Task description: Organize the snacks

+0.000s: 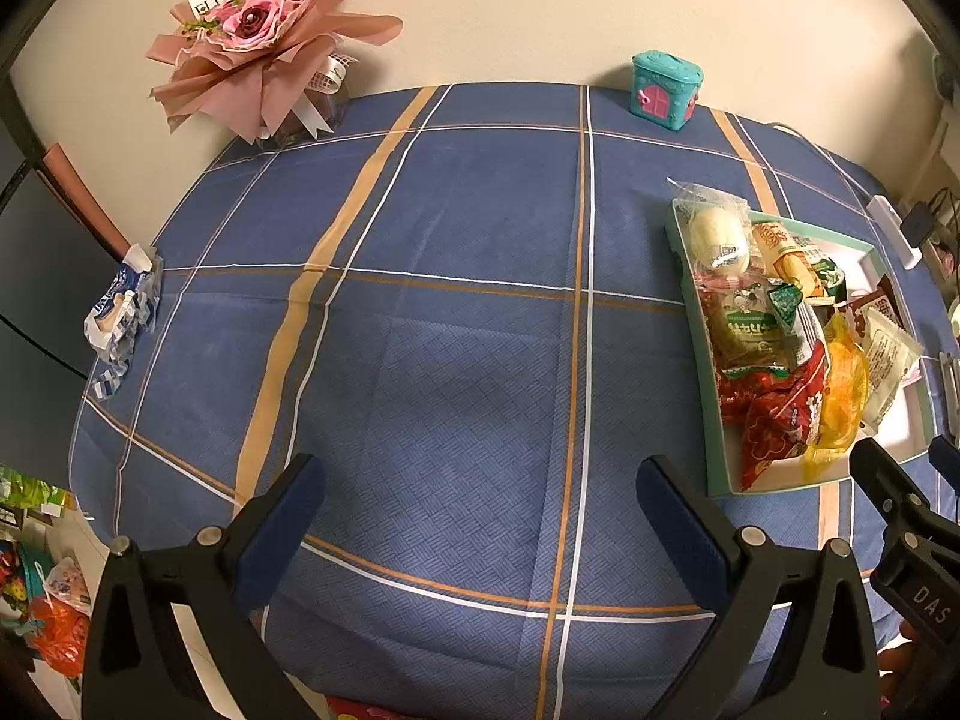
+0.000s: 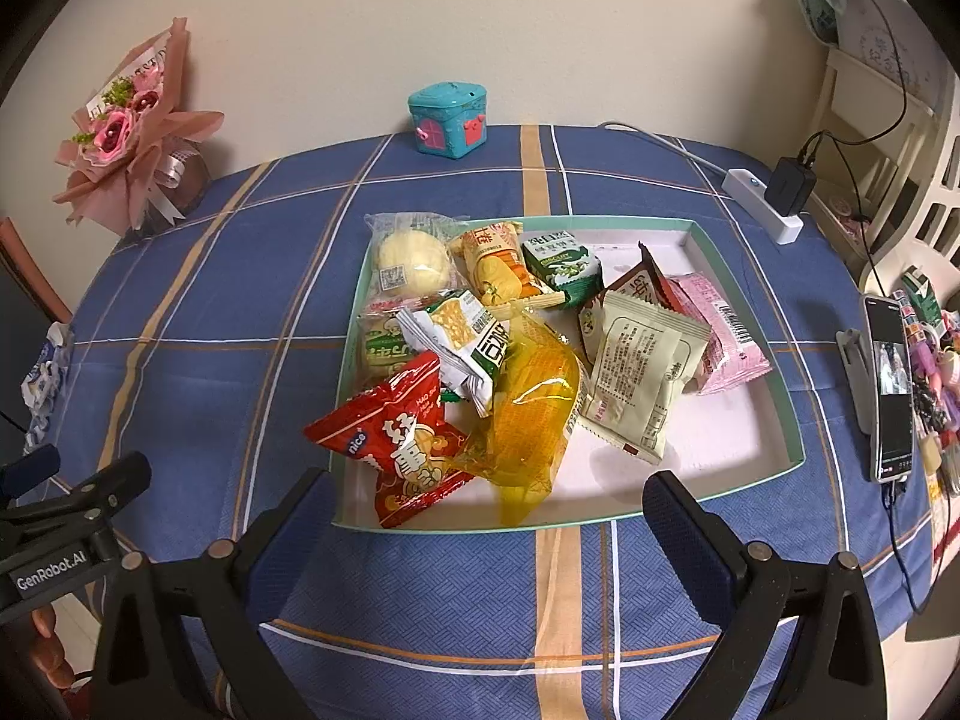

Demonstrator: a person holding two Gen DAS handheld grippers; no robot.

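Note:
A shallow mint-rimmed white box point(image 2: 753, 324) point(image 1: 690, 276) sits on the blue plaid tablecloth and holds several snack packets. Among them are a red bag point(image 2: 402, 444) point(image 1: 774, 420), a yellow wrapper point(image 2: 528, 420) point(image 1: 843, 396), a cream sachet point(image 2: 642, 372), a pink packet point(image 2: 720, 330) and a round bun point(image 2: 411, 261) point(image 1: 717, 237). My right gripper point(image 2: 489, 516) is open just before the box's near rim, holding nothing. My left gripper point(image 1: 480, 504) is open over bare cloth, left of the box. A blue-and-white packet point(image 1: 123, 312) point(image 2: 42, 372) lies at the table's left edge.
A pink bouquet point(image 1: 264, 36) point(image 2: 129, 126) and a teal toy house point(image 1: 666, 87) point(image 2: 450, 120) stand by the back wall. A power strip with a charger point(image 2: 774, 198) and a phone on a stand point(image 2: 891, 384) are at the right. Clutter lies past the right edge.

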